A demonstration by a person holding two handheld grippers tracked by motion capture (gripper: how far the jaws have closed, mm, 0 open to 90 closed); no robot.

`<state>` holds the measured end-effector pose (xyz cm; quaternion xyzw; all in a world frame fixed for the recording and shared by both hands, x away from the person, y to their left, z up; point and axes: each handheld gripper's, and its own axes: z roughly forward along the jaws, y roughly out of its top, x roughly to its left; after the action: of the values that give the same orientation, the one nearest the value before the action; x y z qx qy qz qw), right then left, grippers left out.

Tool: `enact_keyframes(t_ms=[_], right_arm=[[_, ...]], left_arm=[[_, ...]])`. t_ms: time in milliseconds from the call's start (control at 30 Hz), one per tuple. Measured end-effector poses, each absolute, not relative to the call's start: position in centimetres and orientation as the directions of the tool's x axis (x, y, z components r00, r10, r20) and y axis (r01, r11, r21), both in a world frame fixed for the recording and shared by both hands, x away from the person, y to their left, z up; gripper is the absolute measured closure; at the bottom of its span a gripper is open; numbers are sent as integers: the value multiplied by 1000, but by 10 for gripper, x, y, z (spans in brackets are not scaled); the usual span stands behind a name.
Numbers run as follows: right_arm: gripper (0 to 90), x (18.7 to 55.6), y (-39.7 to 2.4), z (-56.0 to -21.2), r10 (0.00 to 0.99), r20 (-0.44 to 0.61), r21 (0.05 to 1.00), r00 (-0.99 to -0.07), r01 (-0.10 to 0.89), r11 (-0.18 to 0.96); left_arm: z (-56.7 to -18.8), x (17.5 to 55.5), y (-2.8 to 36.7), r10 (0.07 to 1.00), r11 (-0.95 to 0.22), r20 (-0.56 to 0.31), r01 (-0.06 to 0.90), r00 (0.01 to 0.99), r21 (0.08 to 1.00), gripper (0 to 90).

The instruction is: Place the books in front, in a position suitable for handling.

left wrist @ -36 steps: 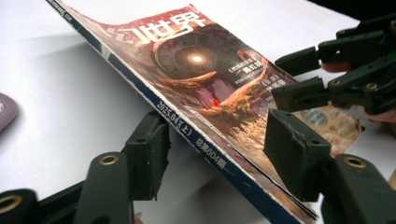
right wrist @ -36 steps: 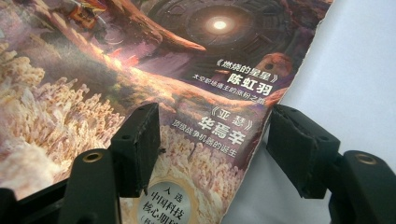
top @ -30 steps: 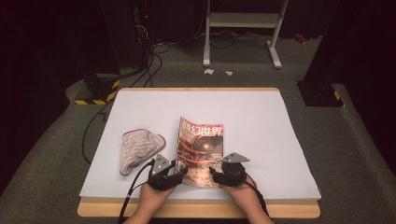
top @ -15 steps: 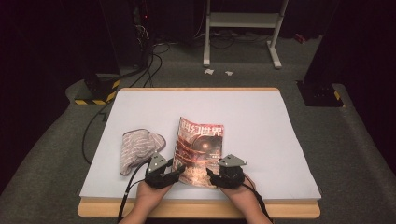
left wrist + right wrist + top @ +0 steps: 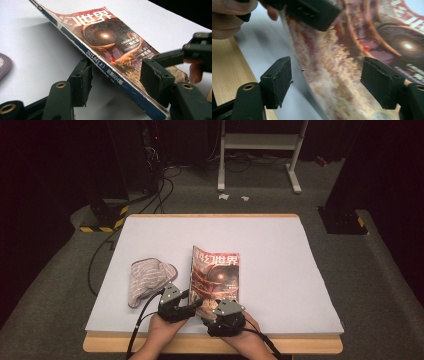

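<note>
**Two grippers at the near edge of a magazine**

Two sets of black jaws, both standing open with the magazine's edge between them and no pad pressing on it. Left gripper (image 5: pixel 192 304), at about 7 o'clock of the table in the high view, pointing toward 3 o'clock: jaws parted about halfway, just been opening, straddling the blue spine of the glossy magazine with the red-brown illustrated cover and white Chinese title (image 5: pixel 110 47). Spine lifted off the white sheet at that corner, tilted, running between the two pads; one pad (image 5: pixel 82 80) under and just beside the spine, the other (image 5: pixel 155 75) over the cover, whether touching it cannot be told. Right gripper (image 5: pixel 212 316), at about 6 o'clock of the table, just beside the left one: jaws wide apart, just been opening, the magazine's (image 5: pixel 342 82) curled near edge between them, clear of the pads (image 5: pixel 278 77).

Outward from there: magazine (image 5: pixel 216 277) lying near the table's middle toward the near edge, title end at 12 o'clock. Grey-and-white striped cloth mitt (image 5: pixel 147 279) at 9 o'clock of the magazine, near it but apart, flat on the white sheet (image 5: pixel 280 255). Light wooden table edge (image 5: pixel 210 345) showing at 6 o'clock below the sheet, both hands resting over it.
</note>
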<state>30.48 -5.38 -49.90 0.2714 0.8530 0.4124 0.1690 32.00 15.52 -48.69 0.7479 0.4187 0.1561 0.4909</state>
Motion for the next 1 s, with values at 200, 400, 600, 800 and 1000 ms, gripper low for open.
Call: enact_keyframes(t_ms=[200, 400, 600, 800, 1000], right_arm=[[209, 310, -40, -505, 617, -98, 774, -781, 331, 540], [196, 315, -31, -508, 634, -114, 771, -765, 335, 542], [295, 314, -27, -511, 660, -169, 771, -732, 318, 551], [448, 312, -28, -510, 643, -186, 777, -743, 289, 559], [532, 309, -31, -506, 642, -209, 788, -737, 262, 557]], left_arm=[[-484, 320, 152, 781, -152, -189, 475, 595, 867, 419], [-482, 320, 150, 780, -136, -202, 477, 592, 868, 419], [-482, 321, 150, 778, -136, -203, 475, 594, 869, 416], [-482, 327, 151, 784, -145, -203, 492, 587, 859, 369], [-478, 330, 158, 786, -132, -207, 485, 582, 864, 293]])
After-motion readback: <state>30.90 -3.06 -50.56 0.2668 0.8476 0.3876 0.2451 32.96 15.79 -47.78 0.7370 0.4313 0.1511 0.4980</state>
